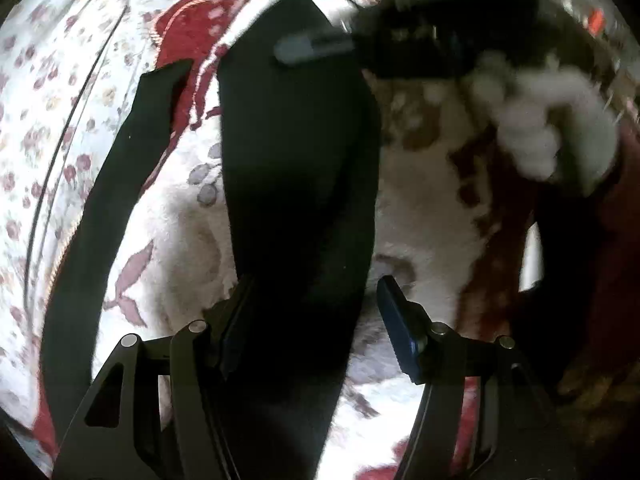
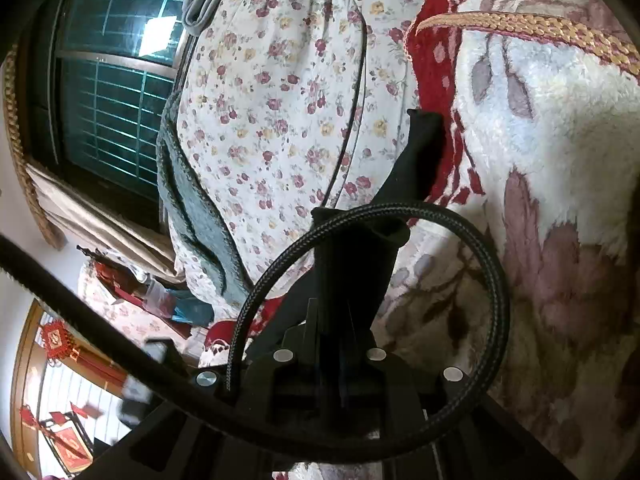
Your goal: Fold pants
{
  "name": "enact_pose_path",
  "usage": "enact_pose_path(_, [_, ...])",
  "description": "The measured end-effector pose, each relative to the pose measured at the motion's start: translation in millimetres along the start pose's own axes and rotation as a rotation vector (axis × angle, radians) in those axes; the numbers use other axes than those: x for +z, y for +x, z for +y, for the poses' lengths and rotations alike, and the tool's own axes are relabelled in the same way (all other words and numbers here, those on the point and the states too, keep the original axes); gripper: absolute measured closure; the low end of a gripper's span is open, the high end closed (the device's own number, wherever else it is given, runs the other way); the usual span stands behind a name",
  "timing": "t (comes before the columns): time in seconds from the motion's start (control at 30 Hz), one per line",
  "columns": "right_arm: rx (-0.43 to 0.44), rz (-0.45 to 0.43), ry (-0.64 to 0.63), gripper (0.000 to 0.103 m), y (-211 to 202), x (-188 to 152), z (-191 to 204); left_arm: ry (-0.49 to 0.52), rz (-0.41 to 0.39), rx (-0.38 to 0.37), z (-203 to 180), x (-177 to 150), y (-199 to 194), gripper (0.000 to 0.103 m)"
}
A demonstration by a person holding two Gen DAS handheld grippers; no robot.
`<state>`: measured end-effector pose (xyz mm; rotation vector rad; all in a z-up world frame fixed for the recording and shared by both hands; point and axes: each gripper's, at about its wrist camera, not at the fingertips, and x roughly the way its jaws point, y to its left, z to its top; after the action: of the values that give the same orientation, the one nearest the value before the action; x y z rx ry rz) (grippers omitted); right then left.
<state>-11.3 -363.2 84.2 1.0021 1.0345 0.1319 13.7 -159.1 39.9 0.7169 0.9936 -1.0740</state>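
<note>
The black pants (image 1: 296,168) lie on a fluffy white and red flowered blanket (image 1: 424,208), with two dark legs running away from me in the left wrist view. My left gripper (image 1: 316,320) is open, its fingers on either side of the wider leg. The right gripper (image 1: 316,46), held by a white-gloved hand (image 1: 560,128), shows blurred at the top right over the far part of that leg. In the right wrist view my right gripper (image 2: 340,312) is shut on a bunched part of the black pants (image 2: 404,184), which hangs forward over the blanket (image 2: 560,152).
A flowered bedsheet (image 2: 280,92) lies left of the blanket and also shows in the left wrist view (image 1: 60,120). A braided black cable (image 2: 472,236) loops in front of the right gripper. A window (image 2: 112,100) and curtain (image 2: 80,208) are at the left.
</note>
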Motion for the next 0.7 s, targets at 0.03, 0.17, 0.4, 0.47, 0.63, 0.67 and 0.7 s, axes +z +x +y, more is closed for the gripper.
enact_pose_path(0.03, [0.005,0.0,0.003,0.097,0,1,-2,0.004,0.016,0.02,-1,-1,8,0.043])
enact_pose_path(0.17, [0.004,-0.007,-0.006,0.097,-4,-1,0,-0.028,0.013,0.035,1,-8,15,0.073])
enact_pose_path(0.4, [-0.003,-0.028,-0.042,0.097,-16,-9,13,-0.086,-0.1,0.022,-8,-20,-23,0.087])
enact_pose_path(0.47, [-0.007,-0.034,-0.034,0.097,-20,-12,14,-0.086,-0.125,0.024,-14,-22,-33,0.087])
enact_pose_path(0.63, [-0.025,-0.053,-0.059,0.097,-30,-8,34,-0.112,-0.183,0.012,-11,-22,-69,0.087])
enact_pose_path(0.67, [-0.045,-0.061,-0.065,0.097,-29,-5,38,-0.13,-0.186,0.027,-5,-20,-71,0.087])
enact_pose_path(0.7, [-0.093,-0.085,-0.06,0.097,-24,2,40,-0.177,-0.189,0.072,8,-17,-72,0.086])
